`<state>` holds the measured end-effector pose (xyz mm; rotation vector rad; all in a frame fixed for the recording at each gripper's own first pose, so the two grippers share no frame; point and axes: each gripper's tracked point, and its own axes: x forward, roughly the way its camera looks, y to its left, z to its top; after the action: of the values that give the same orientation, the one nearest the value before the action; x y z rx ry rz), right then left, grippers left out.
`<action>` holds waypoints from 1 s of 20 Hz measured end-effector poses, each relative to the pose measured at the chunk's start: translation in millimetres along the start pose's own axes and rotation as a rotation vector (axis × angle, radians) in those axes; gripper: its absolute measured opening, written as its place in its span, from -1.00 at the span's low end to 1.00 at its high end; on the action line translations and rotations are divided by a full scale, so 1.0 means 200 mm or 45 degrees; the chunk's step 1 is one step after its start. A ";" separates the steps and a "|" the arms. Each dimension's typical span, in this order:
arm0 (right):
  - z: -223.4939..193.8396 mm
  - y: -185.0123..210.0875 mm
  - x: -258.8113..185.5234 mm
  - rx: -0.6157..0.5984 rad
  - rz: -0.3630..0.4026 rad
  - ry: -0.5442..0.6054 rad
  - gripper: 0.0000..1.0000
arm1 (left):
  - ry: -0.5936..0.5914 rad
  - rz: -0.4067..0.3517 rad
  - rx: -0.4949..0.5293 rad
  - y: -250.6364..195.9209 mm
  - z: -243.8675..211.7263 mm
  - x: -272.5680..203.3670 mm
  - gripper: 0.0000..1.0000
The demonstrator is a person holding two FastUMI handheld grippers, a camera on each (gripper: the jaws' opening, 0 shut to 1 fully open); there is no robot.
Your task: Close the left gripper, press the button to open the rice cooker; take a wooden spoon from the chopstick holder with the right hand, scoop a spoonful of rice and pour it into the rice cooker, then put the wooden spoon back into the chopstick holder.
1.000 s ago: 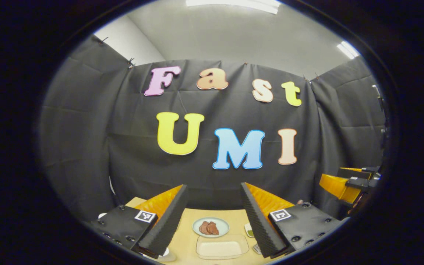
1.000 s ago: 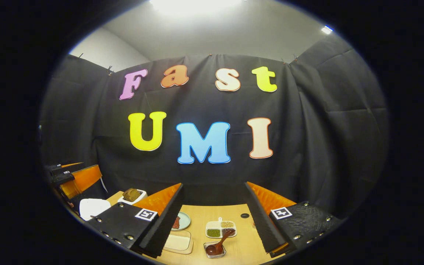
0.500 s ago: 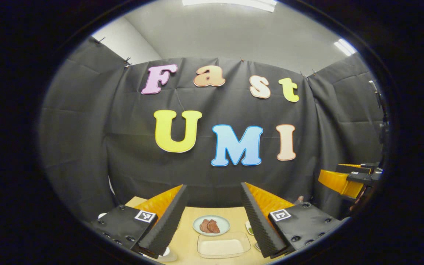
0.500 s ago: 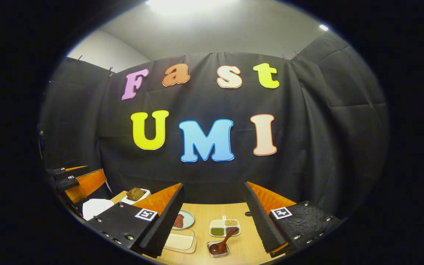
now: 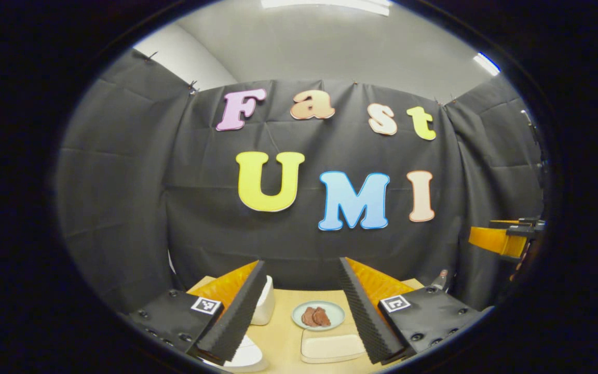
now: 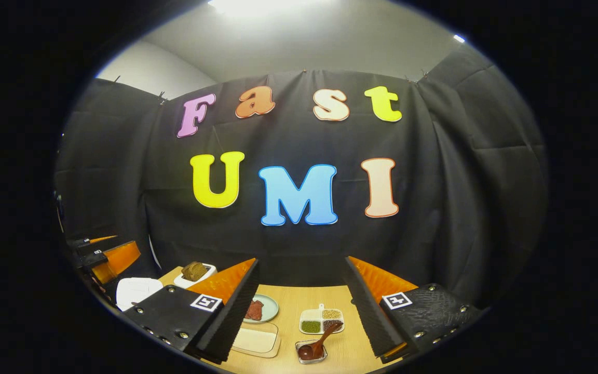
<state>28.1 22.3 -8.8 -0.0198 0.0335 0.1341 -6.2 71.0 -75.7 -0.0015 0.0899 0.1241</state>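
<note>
My left gripper (image 5: 301, 262) is held open above the near edge of the wooden table (image 5: 286, 332), with nothing between its fingers. A white rounded body, perhaps the rice cooker (image 5: 244, 357), peeks out under its left finger. My right gripper (image 6: 301, 259) is also open and empty, above the table (image 6: 294, 301). A dark wooden spoon (image 6: 321, 337) lies with its bowl in a small glass dish (image 6: 304, 356) below and between the right gripper's fingers. The left gripper (image 6: 106, 255) shows at the far left of the right gripper view, over a white rounded object (image 6: 135, 291).
A plate of brown meat (image 5: 318, 315), a pale rectangular tray (image 5: 333, 347) and a white box (image 5: 264, 306) sit ahead of the left gripper. A divided dish of beans (image 6: 322, 321) and a white holder with a brown item (image 6: 193, 272) stand farther back. The black cloth wall closes the back.
The left gripper view has swung left, so the plate and tray slid right and the white box and rounded body came in. The right gripper view shifted slightly. Both grippers stay open.
</note>
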 end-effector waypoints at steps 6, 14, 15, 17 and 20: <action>-0.06 0.01 0.02 0.005 0.009 0.037 0.93 | 0.103 0.143 0.074 0.28 -0.16 -0.02 -0.80; -0.14 0.01 0.03 0.013 0.026 0.085 0.93 | 0.437 0.222 -0.093 0.68 -0.66 -0.07 -0.82; -0.15 0.02 0.03 0.014 0.029 0.091 0.93 | 0.488 0.241 -0.120 0.72 -0.72 -0.08 -0.83; -0.17 0.01 0.04 0.012 0.031 0.109 0.93 | 0.548 0.268 -0.190 0.79 -0.81 -0.11 -0.82; -0.20 0.01 0.04 0.010 0.034 0.128 0.93 | 0.592 0.289 -0.233 0.85 -0.90 -0.12 -0.82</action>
<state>33.9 24.0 -48.9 -0.0182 0.1346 0.1599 -67.8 235.0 -252.6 -0.2040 0.5437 0.3576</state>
